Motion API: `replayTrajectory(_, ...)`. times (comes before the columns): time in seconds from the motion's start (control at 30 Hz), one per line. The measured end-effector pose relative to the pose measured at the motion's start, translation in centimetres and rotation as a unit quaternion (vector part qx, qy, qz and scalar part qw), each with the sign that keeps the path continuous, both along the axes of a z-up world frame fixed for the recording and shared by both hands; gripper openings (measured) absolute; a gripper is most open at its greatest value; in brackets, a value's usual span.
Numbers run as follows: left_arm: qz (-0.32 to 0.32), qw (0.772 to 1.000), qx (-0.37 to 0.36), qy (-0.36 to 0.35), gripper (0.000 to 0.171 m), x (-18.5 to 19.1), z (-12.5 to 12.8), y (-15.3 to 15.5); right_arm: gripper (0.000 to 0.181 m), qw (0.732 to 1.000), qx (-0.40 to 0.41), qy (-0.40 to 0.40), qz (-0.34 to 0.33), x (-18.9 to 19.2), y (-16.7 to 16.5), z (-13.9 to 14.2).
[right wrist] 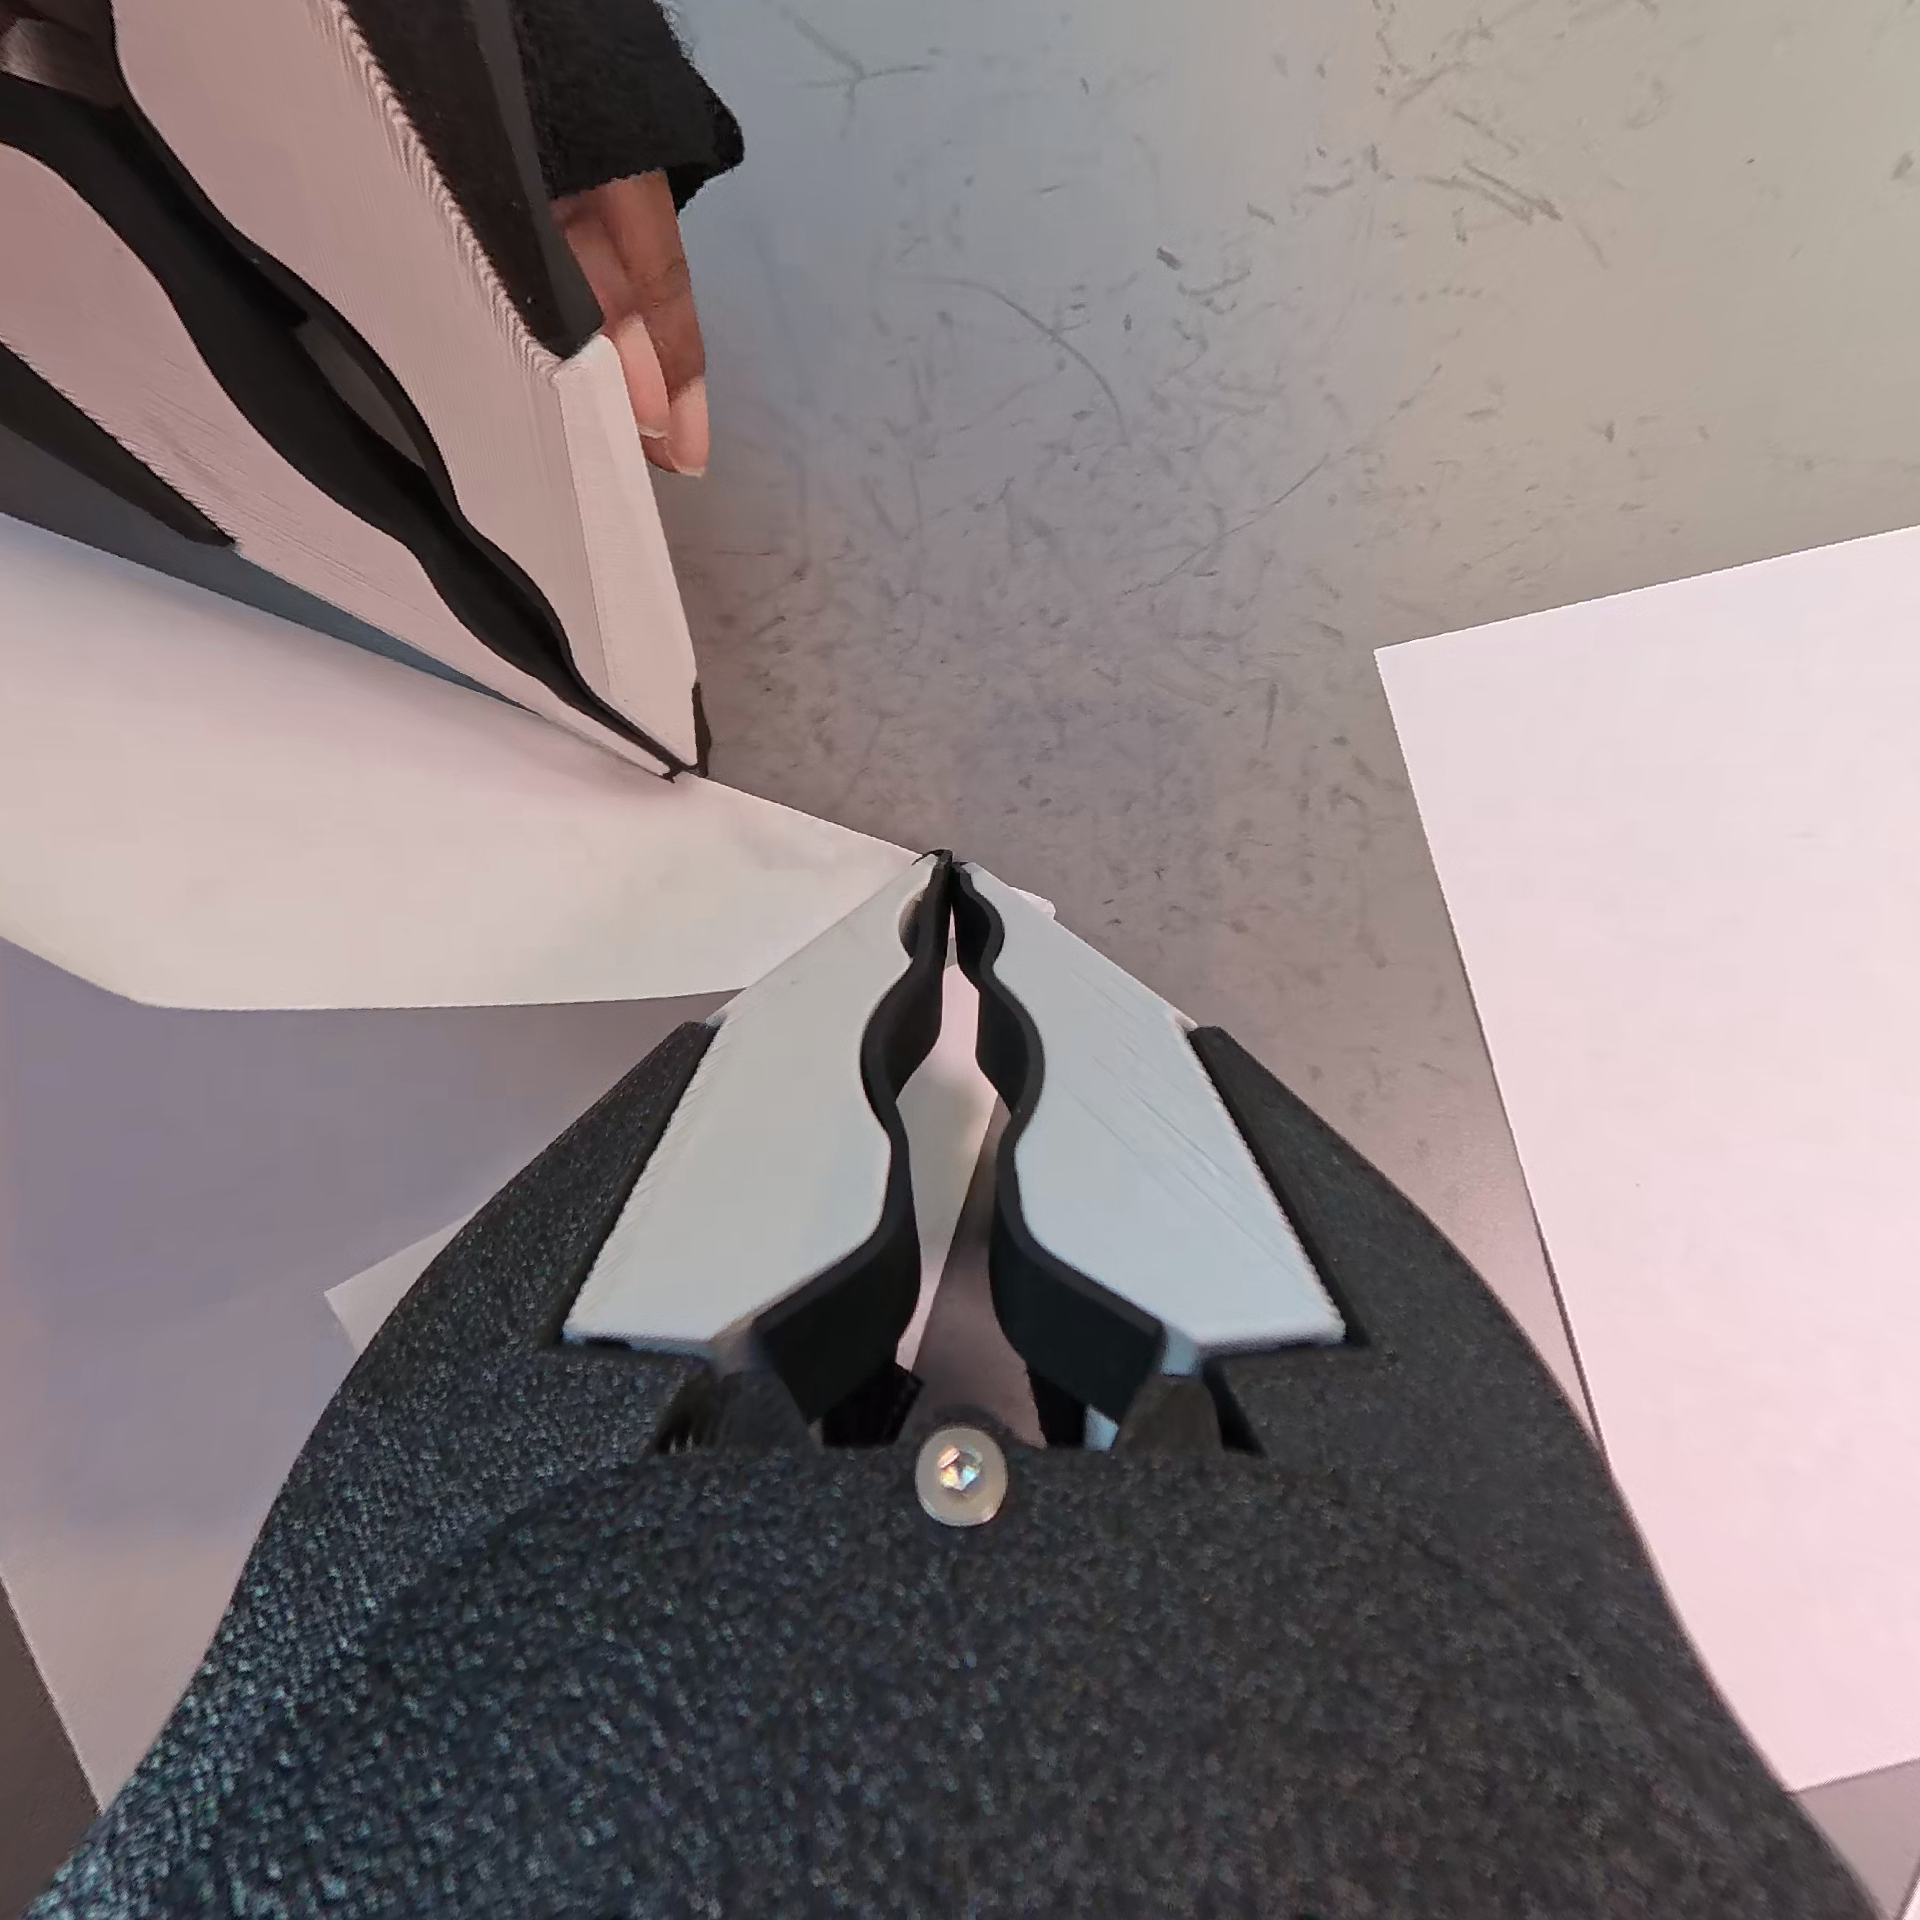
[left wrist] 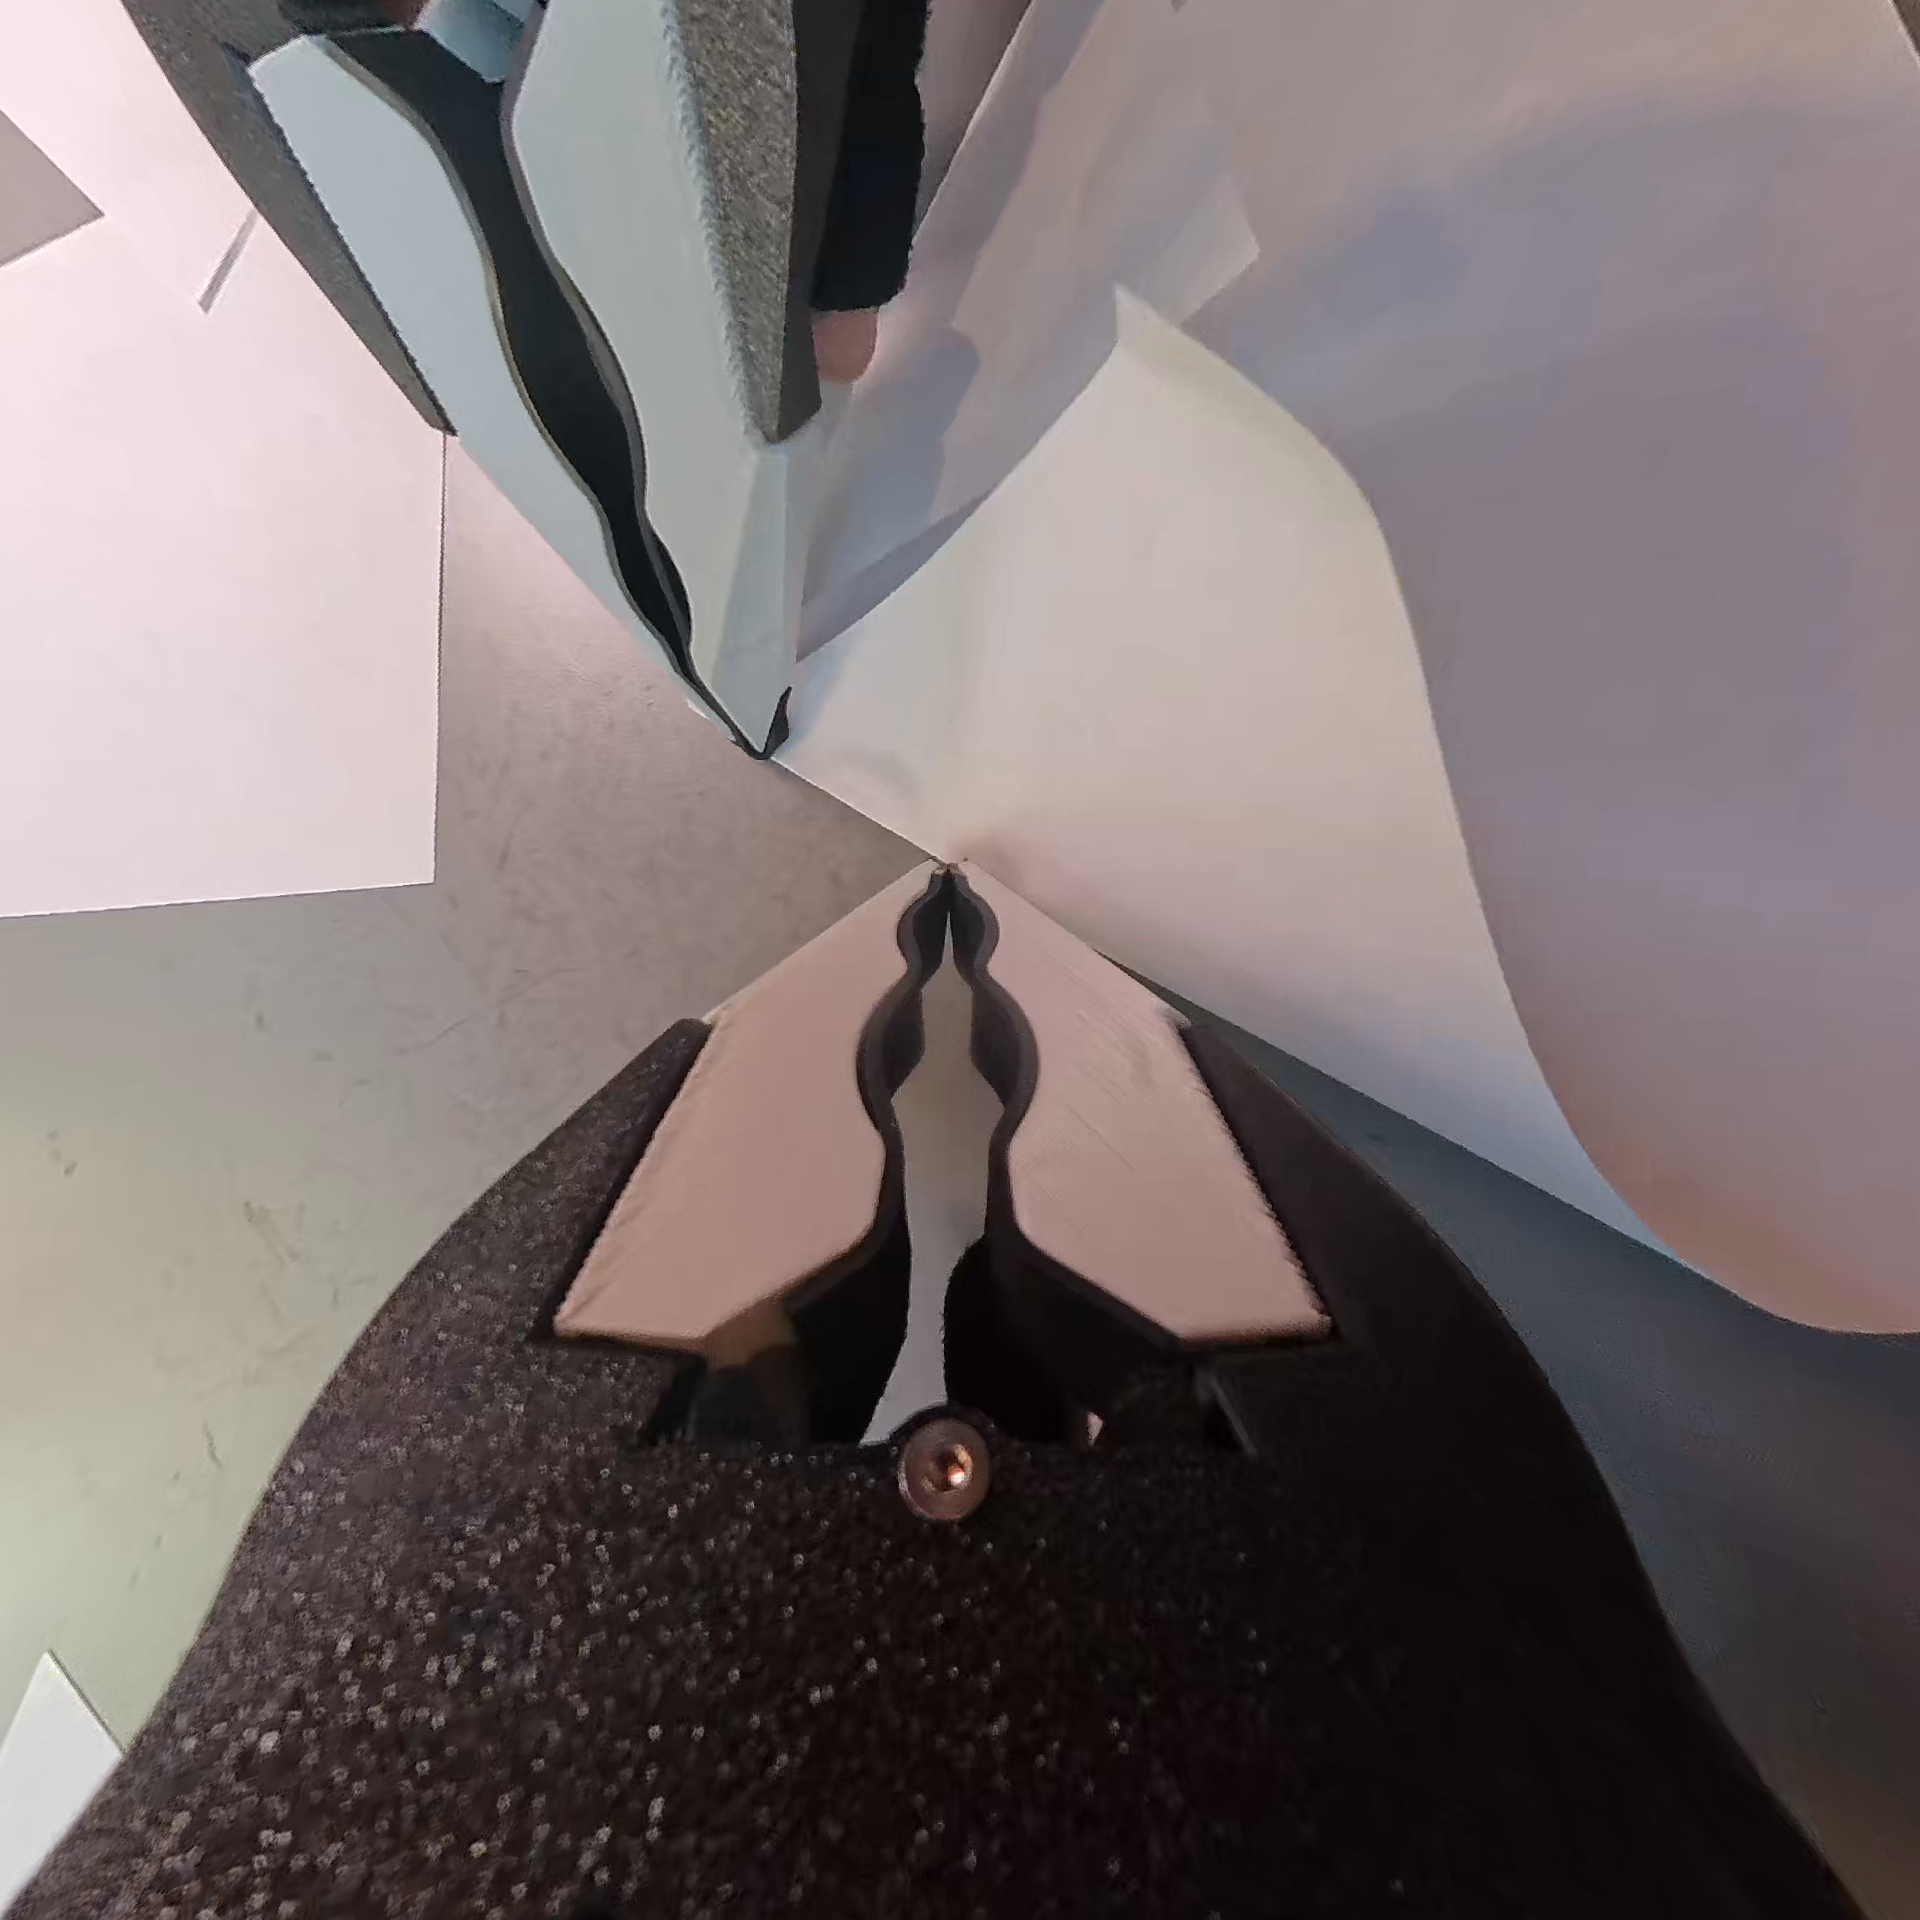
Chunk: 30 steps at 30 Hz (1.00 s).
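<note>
**Two grippers pinching one white sheet over a scuffed grey counter**

Scratched grey counter fills the lower left of the left wrist view, its surface marked with fine scuffs. A flat white sheet lies on it at the left edge, apart from the grippers. In the foreground the left gripper reaches forward, its white fingers with black wavy pads brought together at the tips and clamped on the edge of a curled white paper. That paper lifts away from the counter and billows up and to the right, filling much of the upper right. Coming down from the top, the right gripper pinches the same paper's edge just beside the left one, its tips closed. A hand in a black sleeve shows behind it; only a fingertip is visible.

Seen from the right wrist view, the same grey counter spreads across the top and centre. The right gripper is in the foreground, fingers closed together at the tips on a corner of the curled white paper, which runs off to the left and under the gripper body. The left gripper enters from the upper left, tips shut on the paper's edge, near the right gripper's tips but apart from them. A hand in a black sleeve holds it. The separate flat white sheet lies on the counter at right; whether the paper at lower left is folded or layered is hard to tell.
</note>
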<state>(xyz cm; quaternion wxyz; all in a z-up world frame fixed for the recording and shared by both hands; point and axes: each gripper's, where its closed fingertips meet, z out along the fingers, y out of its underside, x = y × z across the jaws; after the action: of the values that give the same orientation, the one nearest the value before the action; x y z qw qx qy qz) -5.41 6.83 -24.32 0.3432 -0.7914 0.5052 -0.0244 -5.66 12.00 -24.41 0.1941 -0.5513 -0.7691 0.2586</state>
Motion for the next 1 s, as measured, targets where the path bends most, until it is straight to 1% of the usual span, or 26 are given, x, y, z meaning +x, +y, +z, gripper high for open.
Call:
replayTrajectory(0.1,-0.021,1.0,0.017,0.002,0.0,0.5,0.3,-0.6,0.0,1.0,0.001,0.0,0.0,0.0,0.0,0.0)
replayTrajectory(0.23,-0.023,0.999,0.015,0.016,0.0,0.5,-0.1,-1.1,0.0,1.0,0.001,0.0,0.0,0.0,0.0,0.0)
replayTrajectory(0.3,-0.015,1.0,0.009,0.012,0.0,0.5,-0.1,-1.2,0.0,1.0,0.0,0.0,0.0,0.0,0.0,0.0)
replayTrajectory(0.43,0.015,0.999,-0.004,-0.03,0.0,0.5,-0.2,-1.4,0.0,1.0,0.001,0.001,-0.001,0.0,0.0,0.0)
replayTrajectory(0.53,0.017,0.999,-0.005,-0.032,0.0,0.5,-0.1,-1.8,0.0,1.0,0.002,0.0,-0.001,0.0,0.0,0.0)
replayTrajectory(0.63,0.031,0.998,-0.025,-0.048,0.0,0.5,-0.2,-2.3,0.0,1.0,0.003,0.0,-0.001,0.0,0.0,0.0)
replayTrajectory(0.77,0.03,0.998,-0.031,-0.035,0.0,0.4,-0.2,-3.2,0.0,1.0,0.001,0.0,-0.001,0.0,0.0,0.0)
replayTrajectory(1.0,0.046,0.997,-0.037,-0.048,0.0,0.5,-0.2,-4.1,0.0,1.0,0.001,0.0,0.0,0.0,-0.1,0.0)
